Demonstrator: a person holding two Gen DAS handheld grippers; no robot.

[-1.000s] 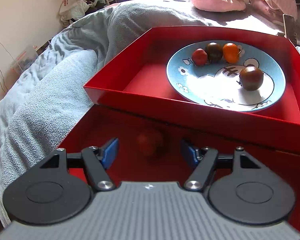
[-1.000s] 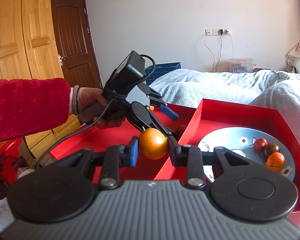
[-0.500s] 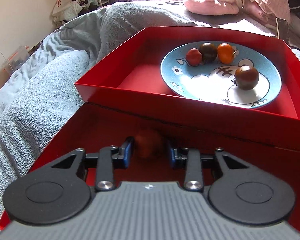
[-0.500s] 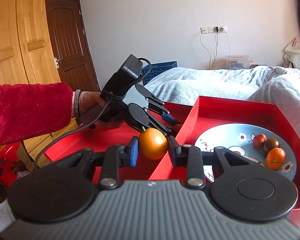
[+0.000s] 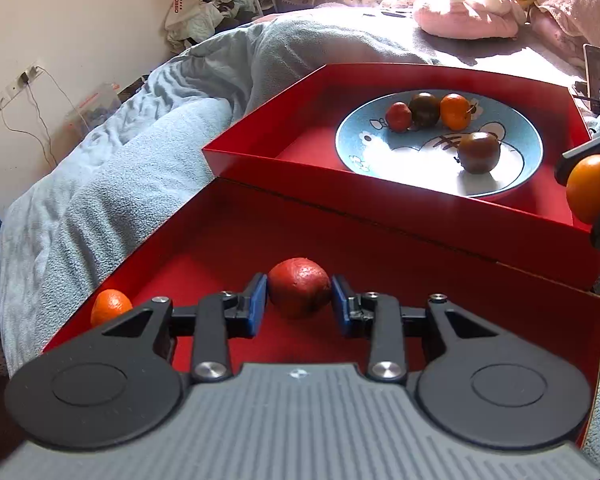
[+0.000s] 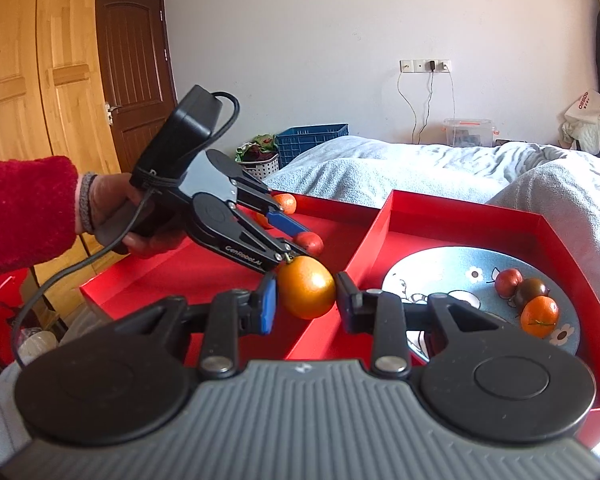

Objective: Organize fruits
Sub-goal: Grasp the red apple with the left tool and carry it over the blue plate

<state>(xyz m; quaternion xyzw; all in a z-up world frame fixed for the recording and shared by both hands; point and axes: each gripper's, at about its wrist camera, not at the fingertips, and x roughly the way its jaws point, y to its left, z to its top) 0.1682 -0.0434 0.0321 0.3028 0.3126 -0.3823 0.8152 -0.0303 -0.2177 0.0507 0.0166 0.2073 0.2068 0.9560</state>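
While we look along our left gripper [image 5: 299, 300], its blue pads [image 5: 257, 304] are clamped on a dark red fruit [image 5: 299, 293], held over the floor of the near red tray [image 5: 440, 280]. A small orange fruit [image 5: 110, 306] lies in that tray's left corner. Behind it sits a second red tray [image 5: 300, 136] with a blue plate [image 5: 516, 128] carrying four fruits: a red one [image 5: 398, 117], a dark one [image 5: 424, 109], an orange one [image 5: 454, 111] and another dark one [image 5: 479, 152] set apart. At the right edge our right gripper shows with its orange fruit [image 5: 591, 188].

From our right wrist view, the right gripper [image 6: 306, 300] is clenched on that orange fruit [image 6: 307, 293], above the wall between the two trays. Beyond it our left hand [image 6: 116, 212], in a red sleeve [image 6: 24, 212], holds the left gripper [image 6: 300, 240], with the red fruit [image 6: 310, 242] at its tips.
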